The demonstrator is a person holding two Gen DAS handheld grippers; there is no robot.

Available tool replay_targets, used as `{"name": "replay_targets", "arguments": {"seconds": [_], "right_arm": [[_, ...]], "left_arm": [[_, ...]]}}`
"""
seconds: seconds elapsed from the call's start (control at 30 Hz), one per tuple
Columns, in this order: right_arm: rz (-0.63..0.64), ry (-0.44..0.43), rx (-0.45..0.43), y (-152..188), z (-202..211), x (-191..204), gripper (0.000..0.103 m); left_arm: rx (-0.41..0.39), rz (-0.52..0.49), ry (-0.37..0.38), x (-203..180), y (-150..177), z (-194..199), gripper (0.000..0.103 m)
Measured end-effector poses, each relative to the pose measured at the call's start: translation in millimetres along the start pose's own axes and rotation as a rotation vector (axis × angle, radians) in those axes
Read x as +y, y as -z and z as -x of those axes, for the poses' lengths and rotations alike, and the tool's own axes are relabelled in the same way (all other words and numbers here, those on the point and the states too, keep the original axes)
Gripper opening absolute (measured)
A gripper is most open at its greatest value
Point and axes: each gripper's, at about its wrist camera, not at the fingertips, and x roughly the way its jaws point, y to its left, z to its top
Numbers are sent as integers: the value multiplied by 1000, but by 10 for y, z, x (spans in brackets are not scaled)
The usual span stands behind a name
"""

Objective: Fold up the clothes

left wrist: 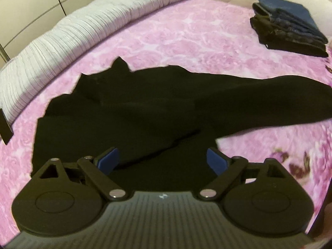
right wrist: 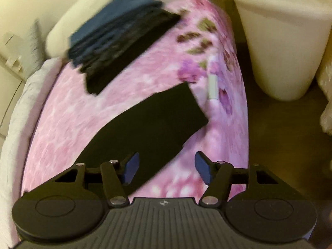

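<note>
A black garment (left wrist: 132, 112) lies spread on the pink floral bed cover (left wrist: 186, 35), with one long sleeve stretching to the right. My left gripper (left wrist: 162, 160) is open and empty, hovering over the garment's near part. In the right wrist view the sleeve (right wrist: 149, 120) runs diagonally across the bed cover (right wrist: 68, 108). My right gripper (right wrist: 166, 170) is open and empty, just above the sleeve's near end, its left finger over the cloth.
A stack of folded dark and blue clothes (left wrist: 288, 25) sits at the far right of the bed, also in the right wrist view (right wrist: 118, 35). A white ribbed blanket (left wrist: 62, 35) lines the far edge. A cream bin (right wrist: 282, 41) stands on the floor beside the bed.
</note>
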Motion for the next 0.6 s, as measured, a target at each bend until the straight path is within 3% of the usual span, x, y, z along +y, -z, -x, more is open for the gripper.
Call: {"name": "replay_targets", "arguments": {"seconds": [0.17,0.23,0.3,0.37,0.47,0.6], "right_arm": [[-67,-60,16,-132,-363,-229,49],[-88,-63,26,-213,-387,-257,24],[-134,-71,53,-327,-332,-248,9],[-88,-106,38,-466,-147,-25,9],[89,-216,-4,-605,216,585,9],[383,-337,-68,-416,582,1557,9]], "left_arm": [[39,-74,-19,-355,-210,-180,90],[29,-93,-20,-427,-302,-191,90],[9,-102,-27,-451,-384,-163,90],[-26,-108,-40,-439,-450,-109,90],[-81,-87,-52,-335,-466,8,91],[-108,6,-72,1,-297,193,91]]}}
